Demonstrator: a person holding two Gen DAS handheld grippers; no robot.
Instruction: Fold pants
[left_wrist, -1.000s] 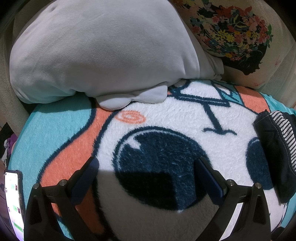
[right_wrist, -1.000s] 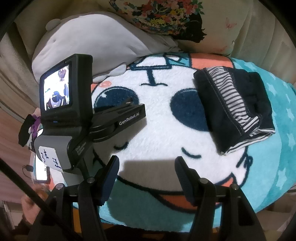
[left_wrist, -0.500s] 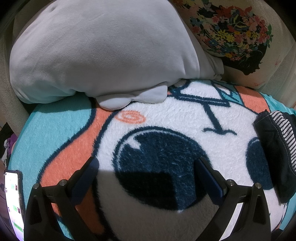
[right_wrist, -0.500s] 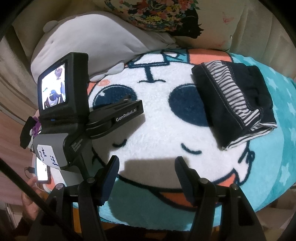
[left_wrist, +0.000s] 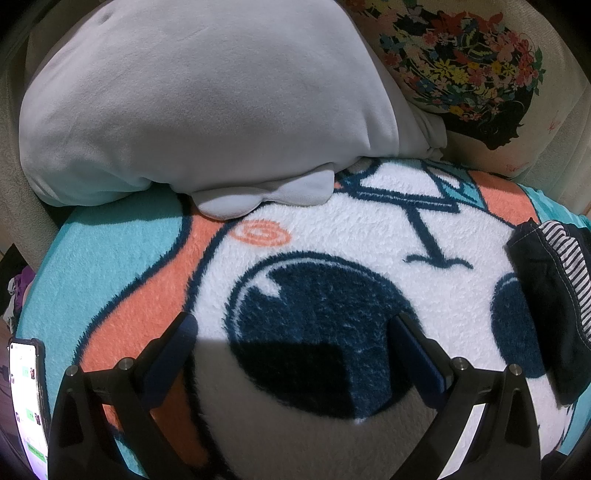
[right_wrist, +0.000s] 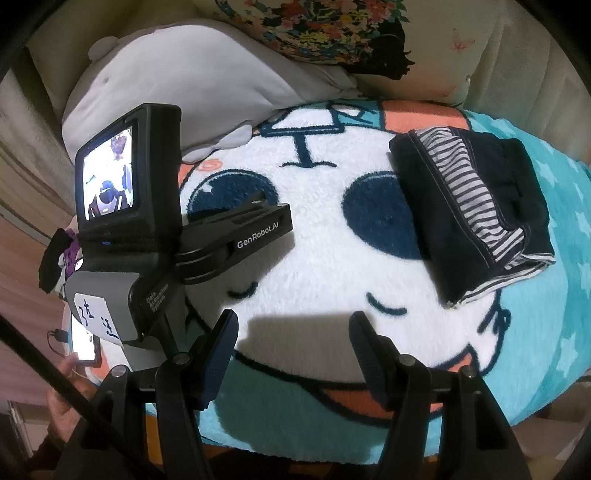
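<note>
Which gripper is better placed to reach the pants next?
Probably the right gripper: it is open, and the folded pants lie ahead on its right. The left gripper, also open, sees them only at its far right edge.

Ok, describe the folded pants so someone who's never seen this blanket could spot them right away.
Start at the fluffy teal, white and orange cartoon-face blanket spread before the big grey plush pillow. On the face's right-hand dark blue eye lies a folded bundle of dark navy pants. Its strip of navy-and-white striped lining is the only striped fabric there.
</note>
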